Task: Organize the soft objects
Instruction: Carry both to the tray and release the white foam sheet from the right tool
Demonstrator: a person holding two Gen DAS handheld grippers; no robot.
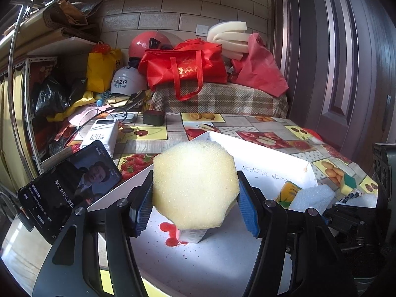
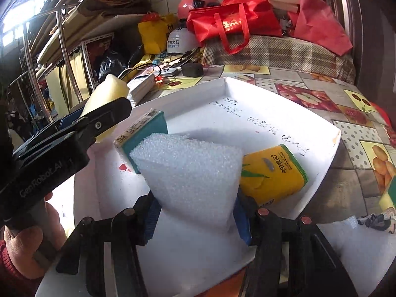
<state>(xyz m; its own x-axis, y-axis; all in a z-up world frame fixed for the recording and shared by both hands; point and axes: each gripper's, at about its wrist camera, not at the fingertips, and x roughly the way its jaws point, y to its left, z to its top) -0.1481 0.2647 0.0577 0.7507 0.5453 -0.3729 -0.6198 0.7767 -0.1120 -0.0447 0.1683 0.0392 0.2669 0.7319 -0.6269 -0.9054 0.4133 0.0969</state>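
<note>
My left gripper [image 1: 195, 210] is shut on a pale yellow sponge [image 1: 195, 185] and holds it above the white tray [image 1: 259, 153]. The sponge also shows in the right wrist view [image 2: 106, 94], in the left gripper's black fingers [image 2: 109, 116]. My right gripper [image 2: 195, 220] is shut on a white foam piece [image 2: 193, 170] over the tray [image 2: 297, 113]. In the tray lie a yellow tissue pack [image 2: 272, 173] and a teal-edged pack [image 2: 146, 128], partly hidden by the foam. A green and yellow sponge [image 1: 347, 185] lies on the table right of the tray.
A phone [image 1: 66, 188] stands propped at the tray's left, with a white power bank [image 1: 102, 133] behind it. Red bags [image 1: 183, 66], helmets and rolled foam are piled on a plaid cushion at the back. A red stain [image 1: 170, 232] marks the tray floor.
</note>
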